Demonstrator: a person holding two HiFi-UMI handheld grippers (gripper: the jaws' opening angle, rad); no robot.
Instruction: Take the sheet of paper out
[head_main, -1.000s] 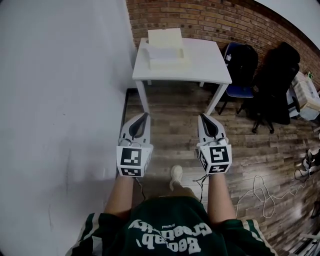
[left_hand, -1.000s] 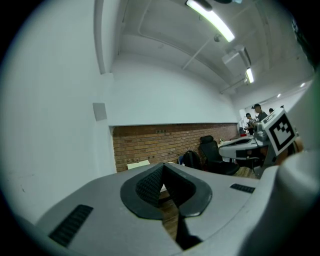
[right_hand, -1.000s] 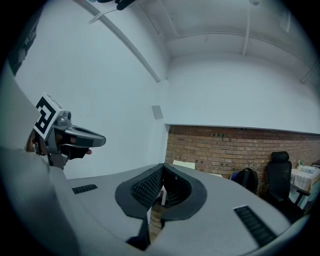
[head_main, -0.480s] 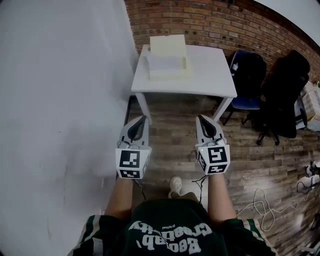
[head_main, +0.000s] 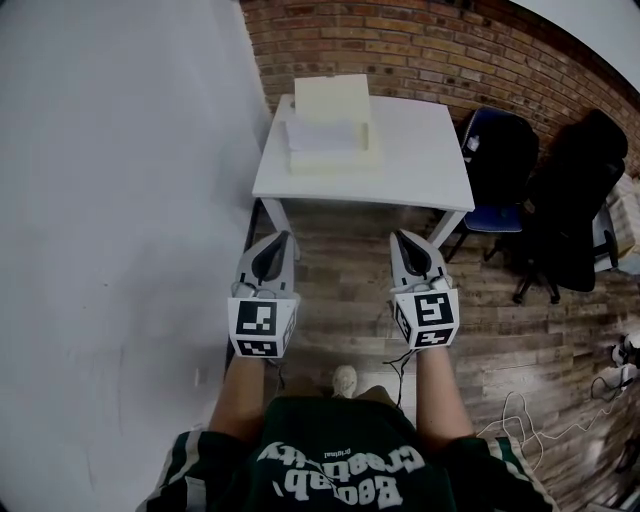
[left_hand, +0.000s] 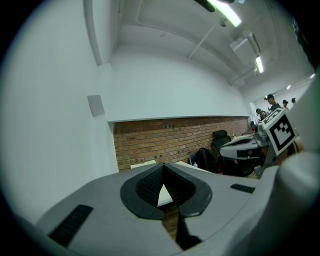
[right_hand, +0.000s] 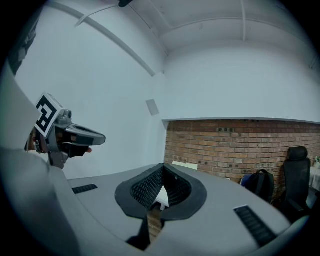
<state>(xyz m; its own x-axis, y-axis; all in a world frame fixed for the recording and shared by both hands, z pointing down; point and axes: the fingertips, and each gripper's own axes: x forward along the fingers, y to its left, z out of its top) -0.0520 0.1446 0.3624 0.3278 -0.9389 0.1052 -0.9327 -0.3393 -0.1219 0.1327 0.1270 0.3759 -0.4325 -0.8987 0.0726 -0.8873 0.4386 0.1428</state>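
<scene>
Nearer than before, the white table (head_main: 420, 150) fills more of the head view as the person walks up. The left gripper (head_main: 287, 237) and right gripper (head_main: 401, 238) ride level with jaws pressed together and empty, since the sheet of paper (head_main: 322, 135), on a cream tray (head_main: 335, 161) near the wall, lies well ahead.

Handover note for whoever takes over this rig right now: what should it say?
Left gripper: jaws shut, empty.
Right gripper: jaws shut, empty.
Both are held over the floor, short of the white table.
White paper stack sits in the cream box on the table's left side.
Done: nothing yet.
Left: reach the table, open the jaws, take one sheet out.
</scene>
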